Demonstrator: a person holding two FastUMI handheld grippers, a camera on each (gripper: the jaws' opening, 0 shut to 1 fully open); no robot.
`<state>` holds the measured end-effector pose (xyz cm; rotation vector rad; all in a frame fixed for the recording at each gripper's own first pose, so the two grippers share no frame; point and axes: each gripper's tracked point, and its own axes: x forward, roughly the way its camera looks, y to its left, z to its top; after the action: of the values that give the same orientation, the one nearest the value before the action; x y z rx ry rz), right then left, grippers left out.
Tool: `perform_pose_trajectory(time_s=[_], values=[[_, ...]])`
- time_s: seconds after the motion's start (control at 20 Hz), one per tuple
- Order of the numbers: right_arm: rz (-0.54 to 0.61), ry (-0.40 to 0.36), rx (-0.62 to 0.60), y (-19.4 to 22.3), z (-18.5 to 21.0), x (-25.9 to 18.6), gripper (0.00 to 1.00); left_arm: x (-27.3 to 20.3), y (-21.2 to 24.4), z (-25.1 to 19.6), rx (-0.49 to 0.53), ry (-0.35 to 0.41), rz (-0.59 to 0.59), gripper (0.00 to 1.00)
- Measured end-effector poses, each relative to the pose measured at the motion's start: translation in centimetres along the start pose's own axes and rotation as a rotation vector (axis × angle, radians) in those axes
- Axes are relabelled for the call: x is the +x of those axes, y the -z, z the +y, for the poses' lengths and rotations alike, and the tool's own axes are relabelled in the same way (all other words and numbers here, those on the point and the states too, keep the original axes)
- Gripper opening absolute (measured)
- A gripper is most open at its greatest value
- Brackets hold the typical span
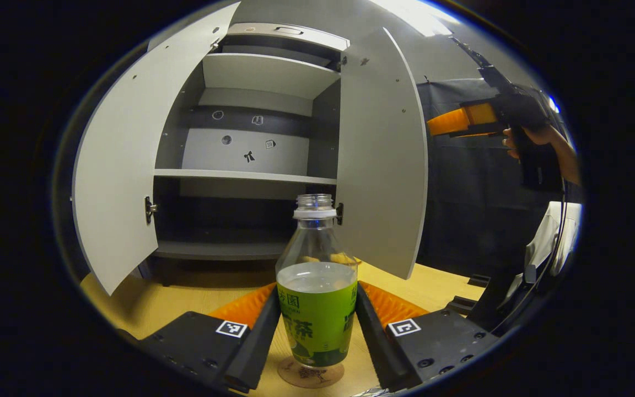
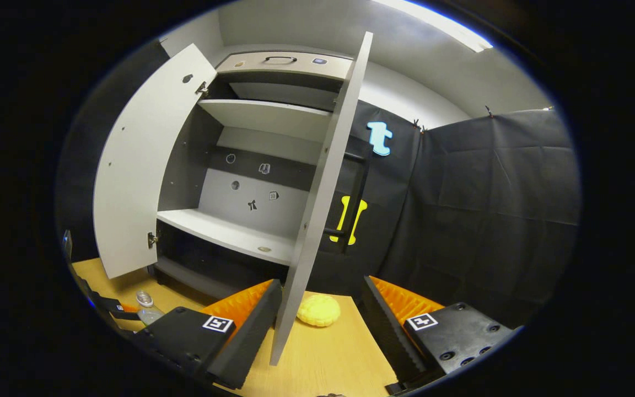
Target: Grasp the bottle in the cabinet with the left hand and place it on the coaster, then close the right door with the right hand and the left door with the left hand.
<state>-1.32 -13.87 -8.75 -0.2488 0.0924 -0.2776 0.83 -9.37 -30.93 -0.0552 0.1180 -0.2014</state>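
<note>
A clear uncapped bottle (image 1: pixel 317 325) with a green label stands upright on a round brown coaster (image 1: pixel 311 375) on the wooden table. My left gripper (image 1: pixel 317 300) is shut on it, one finger pressing each side of the label. The cabinet (image 1: pixel 246 176) behind it has both doors open, the left door (image 1: pixel 124 165) and the right door (image 1: pixel 383 165). In the right gripper view, my right gripper (image 2: pixel 320 331) is open, with the edge of the right door (image 2: pixel 323 209) standing just ahead between its fingers, near the left one. The bottle's neck (image 2: pixel 144 300) shows at the lower left.
A yellow bumpy object (image 2: pixel 318 310) lies on the table (image 2: pixel 328 358) behind the right door. The cabinet shelves (image 2: pixel 229 234) look bare. From the left gripper view, the right gripper (image 1: pixel 439 124) is held in a hand, high up to the right of the right door.
</note>
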Motion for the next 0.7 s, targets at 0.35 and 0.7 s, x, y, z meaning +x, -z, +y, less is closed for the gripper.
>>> perform_pose_trajectory(time_s=[0.35,0.7], values=[[-0.006,-0.071,-0.046,2.4,2.1,-0.3,0.98,0.0,3.9,0.7,0.022,-0.044,-0.019,0.78],[0.032,-0.093,-0.034,3.9,2.8,-0.6,0.98,-0.4,5.9,0.5,0.026,-0.058,-0.013,0.77]])
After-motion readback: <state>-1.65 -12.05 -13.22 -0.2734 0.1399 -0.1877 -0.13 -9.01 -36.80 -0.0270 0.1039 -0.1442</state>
